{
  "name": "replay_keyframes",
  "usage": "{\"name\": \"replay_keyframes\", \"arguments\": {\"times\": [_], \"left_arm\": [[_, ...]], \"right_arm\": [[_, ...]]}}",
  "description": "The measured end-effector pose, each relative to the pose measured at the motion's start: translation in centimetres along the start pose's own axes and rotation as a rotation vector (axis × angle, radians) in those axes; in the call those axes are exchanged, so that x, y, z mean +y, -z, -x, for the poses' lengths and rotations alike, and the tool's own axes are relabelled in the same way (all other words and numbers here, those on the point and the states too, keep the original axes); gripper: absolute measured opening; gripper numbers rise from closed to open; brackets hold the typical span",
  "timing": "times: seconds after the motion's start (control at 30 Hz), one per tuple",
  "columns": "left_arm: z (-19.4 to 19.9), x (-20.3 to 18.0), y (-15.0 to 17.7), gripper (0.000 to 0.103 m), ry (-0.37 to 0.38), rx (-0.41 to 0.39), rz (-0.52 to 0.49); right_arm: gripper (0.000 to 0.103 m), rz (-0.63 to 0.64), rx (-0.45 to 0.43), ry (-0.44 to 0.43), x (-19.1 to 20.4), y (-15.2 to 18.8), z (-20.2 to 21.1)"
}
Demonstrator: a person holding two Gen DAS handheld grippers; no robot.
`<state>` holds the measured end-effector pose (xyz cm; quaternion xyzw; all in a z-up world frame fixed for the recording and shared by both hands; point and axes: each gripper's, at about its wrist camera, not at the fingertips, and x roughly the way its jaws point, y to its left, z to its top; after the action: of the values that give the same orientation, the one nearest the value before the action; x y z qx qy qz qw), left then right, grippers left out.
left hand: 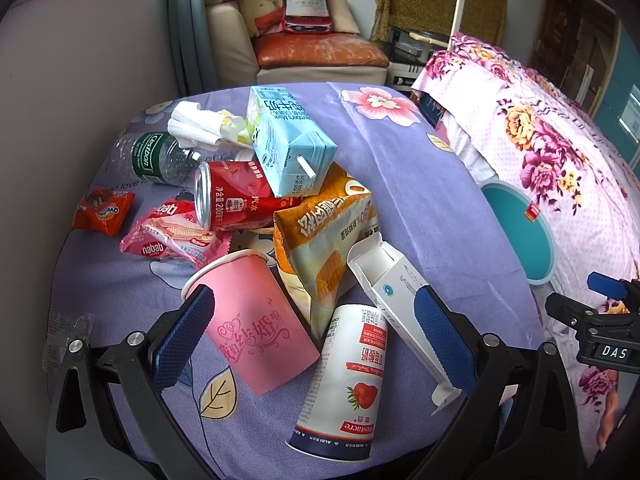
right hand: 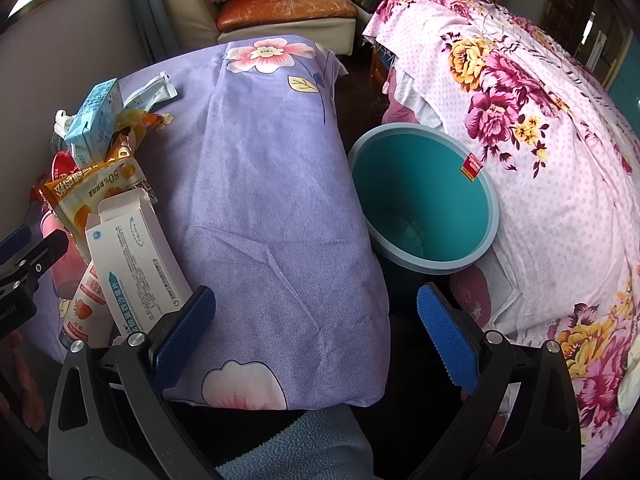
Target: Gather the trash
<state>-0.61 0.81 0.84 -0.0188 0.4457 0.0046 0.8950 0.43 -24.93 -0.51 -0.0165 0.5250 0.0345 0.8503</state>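
1. At the lower centre of the left wrist view, your left gripper (left hand: 312, 336) sat spread wide over the trash pile on the purple-covered counter (left hand: 420, 184), holding nothing.
2. Between its fingers lay the pink paper cup (left hand: 256, 320) and the strawberry yogurt cup (left hand: 344, 380), both on their sides; the pink cup's long axis ran from upper left to lower right, its rim just beside the left finger (left hand: 182, 340).
3. The white carton (left hand: 400, 300) lay against the inner face of the right finger.
4. In the right wrist view, your right gripper (right hand: 316, 336) was equally wide open and empty, with the teal bin (right hand: 424, 204) in the upper right beyond the counter's edge.
5. The left gripper looked much nearer the pile.
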Motion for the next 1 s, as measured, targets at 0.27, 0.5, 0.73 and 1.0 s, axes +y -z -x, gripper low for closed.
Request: {"name": "replay_keyframes", "arguments": {"times": [0.27, 0.5, 0.73, 1.0], "left_arm": [[-0.5, -0.1, 0.5, 0.099, 0.0, 0.007, -0.001], [-0.6, -0.2, 0.6, 0.099, -0.001, 0.013, -0.003], [-0.6, -0.2, 0.5, 0.099, 0.001, 0.017, -0.005], [-0.8, 2.0, 0.6, 0.099, 0.065, 0.055, -0.008]], "right_arm": [[0.097, -0.002, 0.008, -0.002, -0.1, 0.0, -0.2], [0.097, -0.003, 0.012, -0.002, -0.1, -0.1, -0.4], [0.097, 0.003, 0.022, -0.003, 0.1, -0.4, -0.5], [0.097, 0.038, 0.049, -0.048, 1.1, -1.1, -0.7]]}}
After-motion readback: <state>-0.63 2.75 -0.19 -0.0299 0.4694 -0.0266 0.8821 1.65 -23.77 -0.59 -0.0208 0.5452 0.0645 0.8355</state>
